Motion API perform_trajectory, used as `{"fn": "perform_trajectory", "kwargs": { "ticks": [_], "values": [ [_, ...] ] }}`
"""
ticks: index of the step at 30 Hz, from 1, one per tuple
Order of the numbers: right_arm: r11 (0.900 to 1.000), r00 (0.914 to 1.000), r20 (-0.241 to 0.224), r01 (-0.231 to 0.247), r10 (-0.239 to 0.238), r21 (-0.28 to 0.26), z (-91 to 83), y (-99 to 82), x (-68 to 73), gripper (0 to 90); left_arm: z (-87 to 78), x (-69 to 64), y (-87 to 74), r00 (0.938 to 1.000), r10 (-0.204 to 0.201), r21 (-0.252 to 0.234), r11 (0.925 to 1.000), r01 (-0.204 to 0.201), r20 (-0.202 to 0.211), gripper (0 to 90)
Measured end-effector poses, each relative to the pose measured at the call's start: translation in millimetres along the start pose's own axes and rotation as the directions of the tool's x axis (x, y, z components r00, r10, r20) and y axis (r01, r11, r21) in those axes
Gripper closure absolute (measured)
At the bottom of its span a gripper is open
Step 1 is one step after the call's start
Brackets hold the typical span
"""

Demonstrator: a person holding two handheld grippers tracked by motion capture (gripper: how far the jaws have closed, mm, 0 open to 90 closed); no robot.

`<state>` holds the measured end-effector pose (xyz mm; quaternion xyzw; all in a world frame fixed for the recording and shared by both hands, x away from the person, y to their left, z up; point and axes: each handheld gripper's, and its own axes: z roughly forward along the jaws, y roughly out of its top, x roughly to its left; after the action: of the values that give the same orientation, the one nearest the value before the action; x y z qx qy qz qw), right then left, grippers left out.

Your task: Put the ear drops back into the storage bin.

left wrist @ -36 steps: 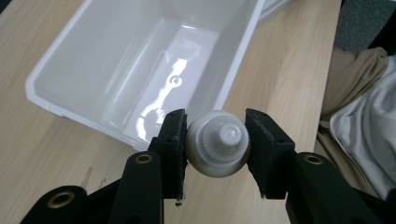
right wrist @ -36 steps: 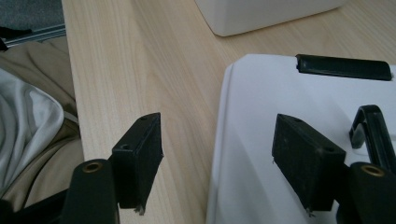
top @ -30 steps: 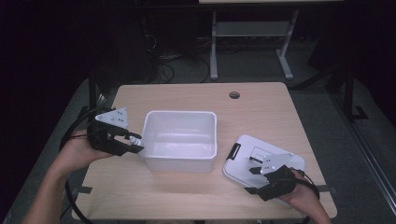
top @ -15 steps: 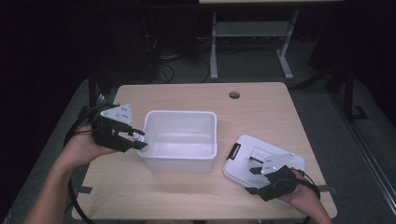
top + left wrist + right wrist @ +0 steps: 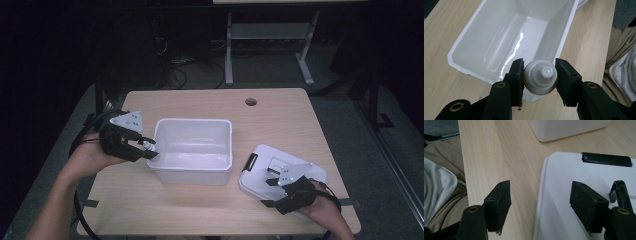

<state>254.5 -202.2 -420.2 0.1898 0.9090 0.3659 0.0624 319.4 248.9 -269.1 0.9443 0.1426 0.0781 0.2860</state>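
A small white bottle [image 5: 540, 77], its cap end towards the camera, is clamped between the pads of my left gripper [image 5: 540, 75]. It hangs just over the near-left corner of an empty white plastic tub [image 5: 461, 43]. From above, that gripper [image 5: 147, 150] sits at the left rim of the tub [image 5: 192, 121] in the middle of the table. My right gripper [image 5: 270, 192] is open at the table's front right. Its jaws straddle the left edge of a flat white lid [image 5: 564, 170] and hold nothing.
The lid [image 5: 270, 157] lies on the wooden table [image 5: 300, 115] right of the tub, with a black latch [image 5: 606, 159] on its edge. A round cable hole [image 5: 250, 101] is at the table's back. The person's lap, in tan and white cloth [image 5: 439, 187], is beyond the front edge.
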Motion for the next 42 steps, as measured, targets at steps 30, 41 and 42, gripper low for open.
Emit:
{"fn": "perform_trajectory", "kwargs": {
  "ticks": [30,41,42],
  "values": [
    [0.9998,0.9998,-0.001,0.019,-0.019,-0.008,-3.2,-0.5,-1.7,32.5,57.2,16.6,-4.7,0.9997,-0.025,0.077,0.9968,0.024,0.007,60.2],
    [0.9999,0.9999,-0.002,0.011,-0.011,-0.006,-4.3,-1.3,-1.4,32.5,68.8,19.5,-6.5,0.9994,-0.033,0.097,0.9947,0.034,-0.011,60.2],
    [0.9999,1.0,-0.001,0.008,-0.008,-0.006,-4.6,-1.6,-1.1,32.5,69.1,19.6,-6.4,0.9994,-0.034,0.096,0.9948,0.035,-0.012,60.2]
  ]
}}
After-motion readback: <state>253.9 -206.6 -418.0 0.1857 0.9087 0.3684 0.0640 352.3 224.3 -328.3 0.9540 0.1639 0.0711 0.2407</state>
